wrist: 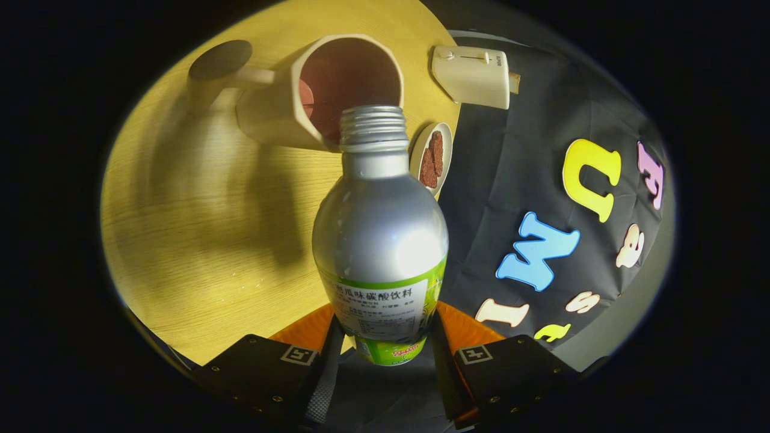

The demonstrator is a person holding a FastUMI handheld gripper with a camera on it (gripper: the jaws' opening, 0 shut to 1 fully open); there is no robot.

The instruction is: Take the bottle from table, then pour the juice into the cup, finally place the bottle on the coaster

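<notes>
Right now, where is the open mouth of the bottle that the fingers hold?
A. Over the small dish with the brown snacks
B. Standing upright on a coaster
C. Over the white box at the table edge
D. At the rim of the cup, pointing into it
D: the bottle, clamped between the two fingers, is tipped so that its capless threaded mouth meets the rim of the cup, beside the dish.

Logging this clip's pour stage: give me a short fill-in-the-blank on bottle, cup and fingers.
1. The fingers press on the ____ of the bottle.
2. The bottle's threaded mouth has no ____ on it.
3. The mouth points at the open ____.
4. Beside the cup, a small dish sits near the edge of the ____ table.

Missing: labelled lower part; cap; cup; wooden
</notes>
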